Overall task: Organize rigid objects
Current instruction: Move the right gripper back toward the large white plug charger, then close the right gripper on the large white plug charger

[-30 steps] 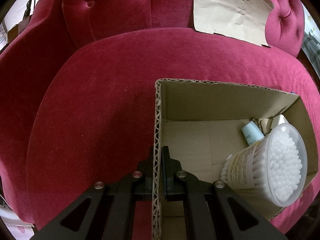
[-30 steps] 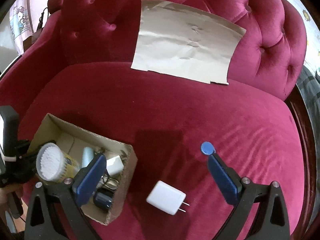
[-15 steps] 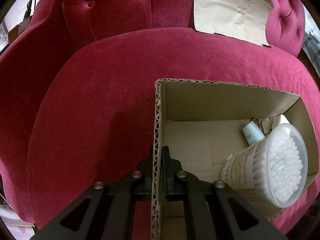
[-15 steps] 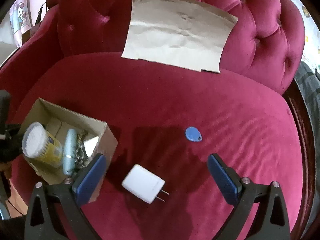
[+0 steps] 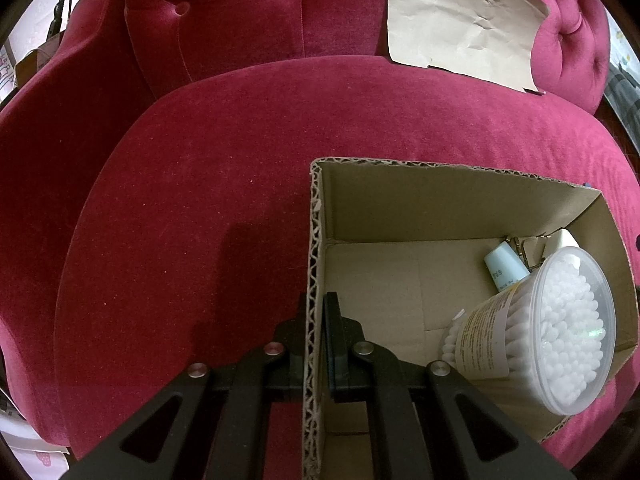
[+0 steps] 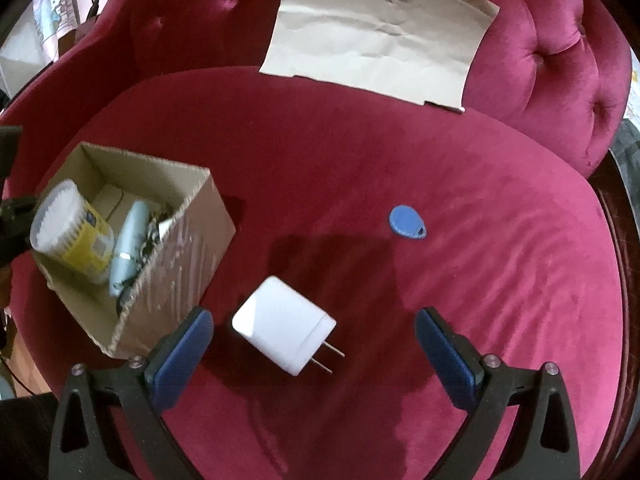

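Observation:
My left gripper (image 5: 318, 312) is shut on the left wall of an open cardboard box (image 5: 314, 248) that sits on the red velvet seat. Inside lie a clear tub of cotton swabs (image 5: 560, 328), a pale blue tube (image 5: 502, 268) and some metal clips. In the right wrist view the box (image 6: 188, 256) is at the left. My right gripper (image 6: 314, 332) is open and empty, low over a white plug charger (image 6: 282, 330) that lies between its fingers. A blue oval key fob (image 6: 406, 221) lies further back on the seat.
A creased brown paper sheet (image 6: 380, 28) leans on the tufted red backrest (image 6: 560, 52). The seat cushion (image 6: 500, 280) slopes off at the right edge by a dark wooden frame. The box stands close to the seat's left front edge.
My right gripper has moved right and down, away from the box. The charger now lies between its fingers and looks larger. The key fob is in plain view. The left gripper has not moved.

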A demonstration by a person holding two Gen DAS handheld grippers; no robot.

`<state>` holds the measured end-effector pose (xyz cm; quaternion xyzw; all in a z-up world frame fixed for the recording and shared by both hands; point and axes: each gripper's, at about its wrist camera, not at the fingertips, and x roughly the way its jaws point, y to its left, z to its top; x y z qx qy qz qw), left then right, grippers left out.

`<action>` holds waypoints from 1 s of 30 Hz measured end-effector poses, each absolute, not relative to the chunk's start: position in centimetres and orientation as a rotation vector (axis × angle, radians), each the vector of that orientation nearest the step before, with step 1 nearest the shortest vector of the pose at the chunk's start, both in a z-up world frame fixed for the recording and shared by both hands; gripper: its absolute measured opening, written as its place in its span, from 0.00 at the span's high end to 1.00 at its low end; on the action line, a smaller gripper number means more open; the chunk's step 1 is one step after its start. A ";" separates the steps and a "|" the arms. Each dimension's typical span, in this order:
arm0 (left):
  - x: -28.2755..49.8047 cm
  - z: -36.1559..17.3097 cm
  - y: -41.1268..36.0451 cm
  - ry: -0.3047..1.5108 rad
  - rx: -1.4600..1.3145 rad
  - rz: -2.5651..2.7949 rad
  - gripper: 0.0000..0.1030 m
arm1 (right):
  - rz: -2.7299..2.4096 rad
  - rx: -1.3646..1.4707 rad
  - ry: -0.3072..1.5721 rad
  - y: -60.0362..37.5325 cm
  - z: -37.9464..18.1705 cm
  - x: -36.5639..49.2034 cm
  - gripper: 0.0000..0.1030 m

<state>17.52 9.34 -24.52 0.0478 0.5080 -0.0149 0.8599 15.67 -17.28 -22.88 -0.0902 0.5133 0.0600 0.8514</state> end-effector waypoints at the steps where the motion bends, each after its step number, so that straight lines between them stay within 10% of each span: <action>1: 17.5 -24.5 9.3 1.066 0.101 -0.031 0.95 | 0.131 -0.192 1.088 -17.3 -23.3 15.6 0.00; 19: 17.5 -24.5 9.3 1.066 0.102 -0.031 0.95 | 0.177 -0.177 1.100 -17.6 -25.2 16.3 0.01; 26: 17.5 -24.5 9.3 1.066 0.102 -0.030 0.95 | 0.225 -0.190 1.122 -16.9 -26.0 16.5 0.35; 30: 17.4 -24.5 9.3 1.067 0.103 -0.031 0.95 | 0.235 -0.190 1.115 -16.7 -26.0 16.5 0.35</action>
